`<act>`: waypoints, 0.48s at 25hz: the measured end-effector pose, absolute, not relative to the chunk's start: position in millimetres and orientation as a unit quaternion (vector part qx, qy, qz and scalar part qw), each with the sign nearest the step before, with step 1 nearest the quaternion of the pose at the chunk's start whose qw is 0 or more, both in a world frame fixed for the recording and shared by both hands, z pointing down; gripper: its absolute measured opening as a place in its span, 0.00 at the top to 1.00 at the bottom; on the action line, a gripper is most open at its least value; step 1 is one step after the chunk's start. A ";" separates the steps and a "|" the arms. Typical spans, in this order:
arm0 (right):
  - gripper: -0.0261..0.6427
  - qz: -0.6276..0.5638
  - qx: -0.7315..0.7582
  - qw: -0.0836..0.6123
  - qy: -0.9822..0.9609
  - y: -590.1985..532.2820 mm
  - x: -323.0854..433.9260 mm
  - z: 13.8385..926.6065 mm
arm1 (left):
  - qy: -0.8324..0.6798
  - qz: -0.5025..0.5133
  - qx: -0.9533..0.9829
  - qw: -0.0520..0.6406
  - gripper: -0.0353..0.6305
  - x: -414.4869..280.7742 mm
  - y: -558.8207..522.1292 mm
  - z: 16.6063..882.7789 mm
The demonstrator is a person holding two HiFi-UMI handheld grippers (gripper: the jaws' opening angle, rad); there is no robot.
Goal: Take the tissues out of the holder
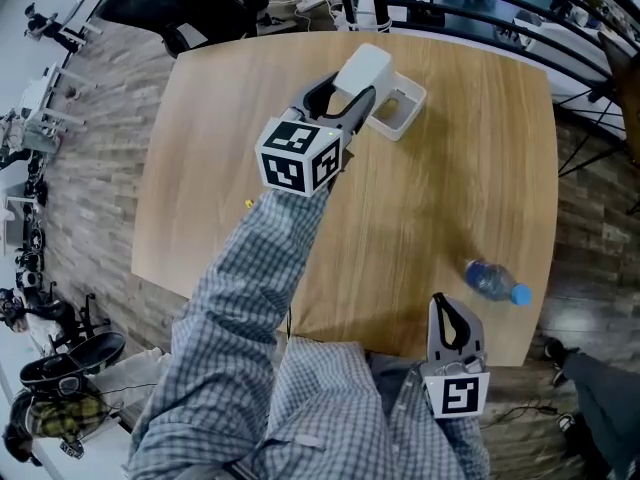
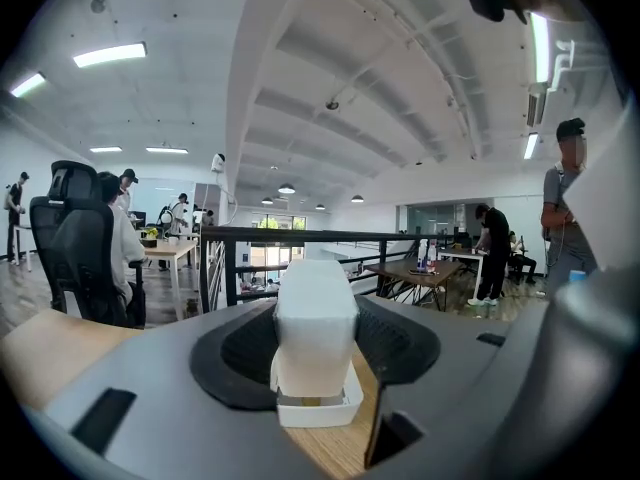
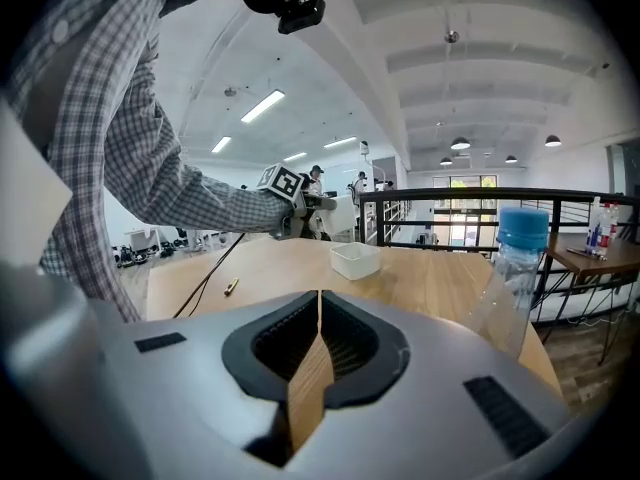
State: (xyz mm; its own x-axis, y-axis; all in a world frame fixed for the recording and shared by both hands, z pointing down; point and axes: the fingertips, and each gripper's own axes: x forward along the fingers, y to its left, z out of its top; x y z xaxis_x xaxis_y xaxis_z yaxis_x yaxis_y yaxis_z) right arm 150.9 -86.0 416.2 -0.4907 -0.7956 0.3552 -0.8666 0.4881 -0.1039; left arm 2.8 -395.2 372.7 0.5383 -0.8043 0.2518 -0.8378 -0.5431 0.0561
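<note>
Head view: my left gripper (image 1: pixel 350 96) reaches across the wooden bench (image 1: pixel 450 198) with its jaws spread wide around a white tissue pack (image 1: pixel 362 70), clamped by its sides. The pack sits raised and tilted just beside the white holder (image 1: pixel 400 113), whose open top shows next to it. My right gripper (image 1: pixel 450 333) hangs at the near edge of the bench, well apart from all that. A clear bottle (image 1: pixel 495 281) with a blue cap lies on its side near it.

Left gripper view: the tissue pack (image 2: pixel 315 328) stands upright between my jaws, the dark pads against both of its sides — a wide grip. The holder (image 2: pixel 322 408) is right under it on the bench; whether the pack's lower end has cleared the rim, I cannot tell from here.

Right gripper view: my jaws are pressed together with nothing between them — only a thin slit with the bench showing through. The bottle (image 3: pixel 510 278) is close on the right. Farther off sits the holder (image 3: pixel 356 259), with my left gripper's marker cube (image 3: pixel 283 181) above and beside it.
</note>
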 end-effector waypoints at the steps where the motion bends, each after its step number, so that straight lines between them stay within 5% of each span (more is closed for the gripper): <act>1: 0.93 0.135 0.489 0.131 -0.852 -86.2 151.6 414.4 | -0.471 0.095 0.873 0.082 0.59 1.1 -391.1 366.7; 12: 0.93 0.086 0.496 0.126 -0.855 -97.0 130.3 384.4 | -0.472 0.074 0.877 0.050 0.59 -33.8 -335.8 309.5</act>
State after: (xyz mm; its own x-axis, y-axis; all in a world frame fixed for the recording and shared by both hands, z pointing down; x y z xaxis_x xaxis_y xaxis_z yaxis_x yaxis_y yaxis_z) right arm 130.3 -97.0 384.4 -0.4758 -0.8265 0.3007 -0.8698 0.4930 -0.0213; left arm -33.8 -335.8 309.5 0.5440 -0.8203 0.1767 -0.8351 -0.5497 0.0190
